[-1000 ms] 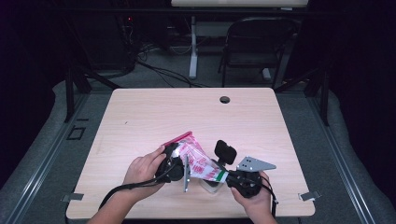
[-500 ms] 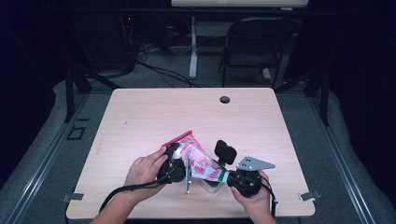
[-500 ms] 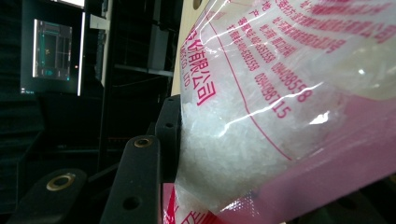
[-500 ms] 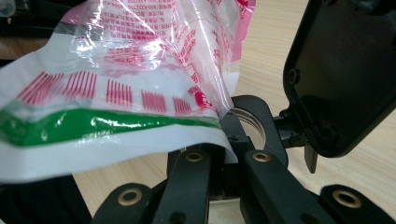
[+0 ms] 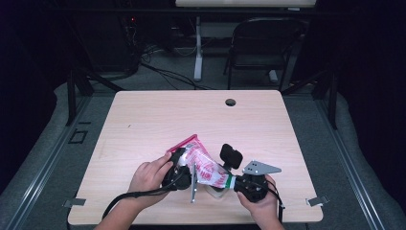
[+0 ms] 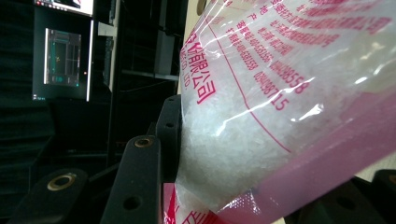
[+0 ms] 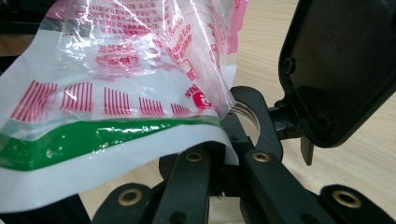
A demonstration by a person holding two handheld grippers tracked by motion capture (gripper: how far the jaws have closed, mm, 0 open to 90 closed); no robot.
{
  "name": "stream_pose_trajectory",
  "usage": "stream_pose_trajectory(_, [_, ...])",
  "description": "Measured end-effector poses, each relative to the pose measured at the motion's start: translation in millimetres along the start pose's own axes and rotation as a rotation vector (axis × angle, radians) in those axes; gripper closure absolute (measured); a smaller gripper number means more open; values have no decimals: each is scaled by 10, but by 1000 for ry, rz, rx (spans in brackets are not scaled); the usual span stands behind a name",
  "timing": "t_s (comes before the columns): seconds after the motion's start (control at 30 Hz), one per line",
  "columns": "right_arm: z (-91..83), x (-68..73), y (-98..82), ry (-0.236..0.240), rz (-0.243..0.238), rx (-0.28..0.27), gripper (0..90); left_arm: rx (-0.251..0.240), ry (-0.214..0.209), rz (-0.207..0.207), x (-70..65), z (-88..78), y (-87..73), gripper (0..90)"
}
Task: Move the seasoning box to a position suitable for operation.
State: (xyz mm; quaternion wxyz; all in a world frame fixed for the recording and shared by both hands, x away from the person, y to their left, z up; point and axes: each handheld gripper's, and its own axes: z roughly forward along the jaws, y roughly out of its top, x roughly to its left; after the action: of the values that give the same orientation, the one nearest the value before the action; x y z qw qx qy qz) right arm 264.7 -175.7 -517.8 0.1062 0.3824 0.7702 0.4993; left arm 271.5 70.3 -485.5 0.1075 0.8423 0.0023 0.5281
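A clear plastic bag (image 5: 203,165) with red print, filled with white grains, is held just above the wooden table (image 5: 191,115) near its front edge. My left gripper (image 5: 181,173) grips the bag's pink-banded end; in the left gripper view the bag (image 6: 280,102) bulges between the jaws and presses on the black fingers (image 6: 135,186). My right gripper (image 5: 231,182) is shut on the bag's green-and-white end (image 7: 107,140), whose edge is pinched where the jaws meet (image 7: 224,179). A black flat plate (image 7: 341,70) stands up beside the right jaws.
A round cable hole (image 5: 230,102) sits at the table's far edge. A dark folding chair (image 5: 261,48) and a table leg with cables stand on the floor beyond. The far half of the tabletop is bare wood.
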Motion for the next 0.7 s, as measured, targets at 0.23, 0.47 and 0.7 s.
stream_pose_trajectory(0.23, [-26, 17, -16, -9, -6, 10, 900, -22, 0, -7, -32, -16, -3, 637])
stream_pose_trajectory(0.47, [-44, 29, -41, -15, -1, 12, 900, -32, 8, 6, -41, -23, 9, 638])
stream_pose_trajectory(0.7, [-49, 30, -66, -17, 4, 9, 900, -38, 12, 21, -46, -34, 35, 638])
